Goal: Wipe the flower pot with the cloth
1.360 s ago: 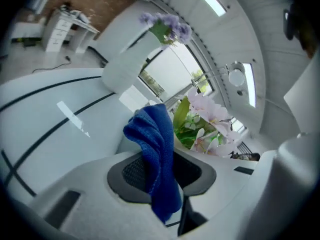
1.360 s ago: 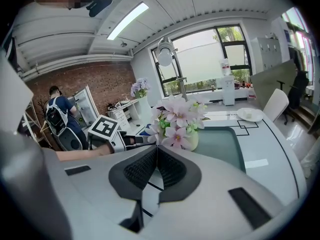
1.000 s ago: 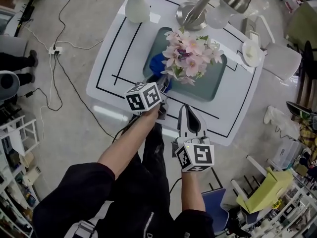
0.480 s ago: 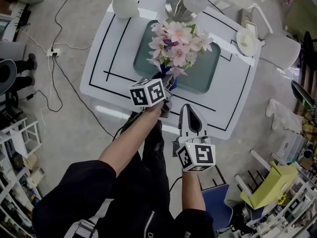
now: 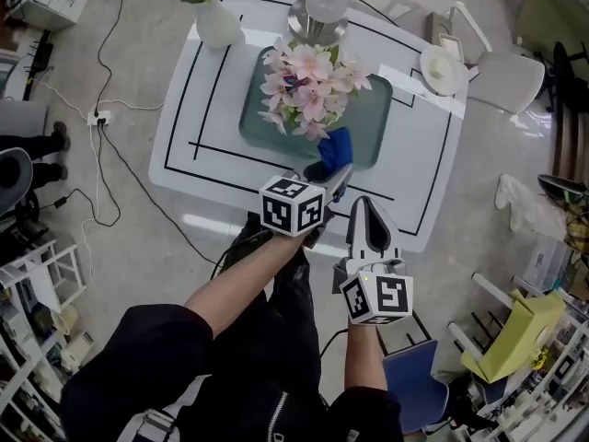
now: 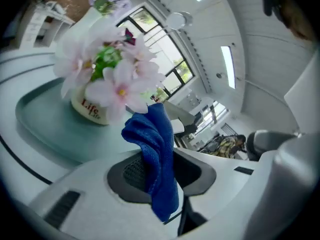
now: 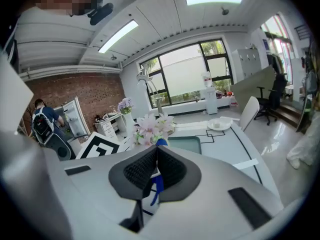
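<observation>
The flower pot point(image 5: 296, 109), cream with red print and full of pink blossoms, stands on a teal tray point(image 5: 373, 118) on the white table point(image 5: 428, 187). In the left gripper view the pot point(image 6: 91, 109) is beyond the jaws, to the left, not touching them. My left gripper point(image 5: 339, 179) is shut on the blue cloth point(image 5: 333, 151), which hangs at the tray's near edge, just right of the pot. The cloth point(image 6: 156, 149) is pinched between the pads of the left gripper point(image 6: 157, 173). My right gripper point(image 5: 369, 206) hovers at the table's near edge, shut and holding nothing; the right gripper point(image 7: 154, 156) points at the pot.
A white vase of purple flowers point(image 5: 213, 21) stands at the far left corner, a lamp base point(image 5: 316, 12) behind the tray, a white dish point(image 5: 444, 68) at the far right. A chair point(image 5: 513, 70) is beyond. Cables point(image 5: 110, 118) lie on the floor to the left.
My left gripper carried the cloth from the pot's left side round to its near right, by the tray's front edge. The right gripper barely moved.
</observation>
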Demonstrator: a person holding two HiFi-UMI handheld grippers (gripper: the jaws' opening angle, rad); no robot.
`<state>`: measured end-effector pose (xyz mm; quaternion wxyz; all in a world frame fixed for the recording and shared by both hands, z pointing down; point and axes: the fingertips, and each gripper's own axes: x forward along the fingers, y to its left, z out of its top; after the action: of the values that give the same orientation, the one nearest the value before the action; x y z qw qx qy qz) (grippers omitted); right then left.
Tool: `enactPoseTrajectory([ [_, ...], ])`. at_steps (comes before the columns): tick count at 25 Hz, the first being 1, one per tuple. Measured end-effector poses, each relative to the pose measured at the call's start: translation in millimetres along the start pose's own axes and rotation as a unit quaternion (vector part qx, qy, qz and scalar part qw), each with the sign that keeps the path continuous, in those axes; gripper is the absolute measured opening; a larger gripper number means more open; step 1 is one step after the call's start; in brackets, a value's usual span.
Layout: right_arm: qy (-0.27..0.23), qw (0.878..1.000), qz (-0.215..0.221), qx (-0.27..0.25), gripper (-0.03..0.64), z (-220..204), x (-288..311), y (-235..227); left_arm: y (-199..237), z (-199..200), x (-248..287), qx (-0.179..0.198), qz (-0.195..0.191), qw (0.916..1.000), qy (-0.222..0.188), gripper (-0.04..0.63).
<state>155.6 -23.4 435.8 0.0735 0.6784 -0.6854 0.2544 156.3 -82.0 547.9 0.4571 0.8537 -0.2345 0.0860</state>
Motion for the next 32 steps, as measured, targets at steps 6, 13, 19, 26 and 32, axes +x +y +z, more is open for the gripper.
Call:
enactPoseTrajectory([
  [6, -0.033, 0.999, -0.011, 0.005, 0.009, 23.6, -11.1, -22.5, -16.7, 13.2, -1.5, 0.082, 0.013, 0.9964, 0.018, 0.124],
  [13, -0.033, 0.998, 0.061, -0.01, 0.009, 41.8, 13.1, -53.6, -21.0, 25.2, 35.8, 0.042, 0.037, 0.9984, -0.011, 0.124],
  [19, 0.004, 0.993, 0.115, -0.039, 0.009, 44.5, 16.5, -99.2, -7.0, 40.4, 85.1, 0.002, 0.107, 0.9921, -0.066, 0.123],
  [26, 0.026, 0.989, 0.14, -0.032, 0.01, 37.6, 16.7, -127.6, 31.4, 68.3, 119.3, -0.038, 0.185, 0.9777, -0.093, 0.124],
  [32, 0.04, 0.988, 0.149, -0.025, 0.011, 29.1, 16.9, -132.2, 68.6, 93.9, 127.1, -0.072, 0.23, 0.9617, -0.131, 0.124],
])
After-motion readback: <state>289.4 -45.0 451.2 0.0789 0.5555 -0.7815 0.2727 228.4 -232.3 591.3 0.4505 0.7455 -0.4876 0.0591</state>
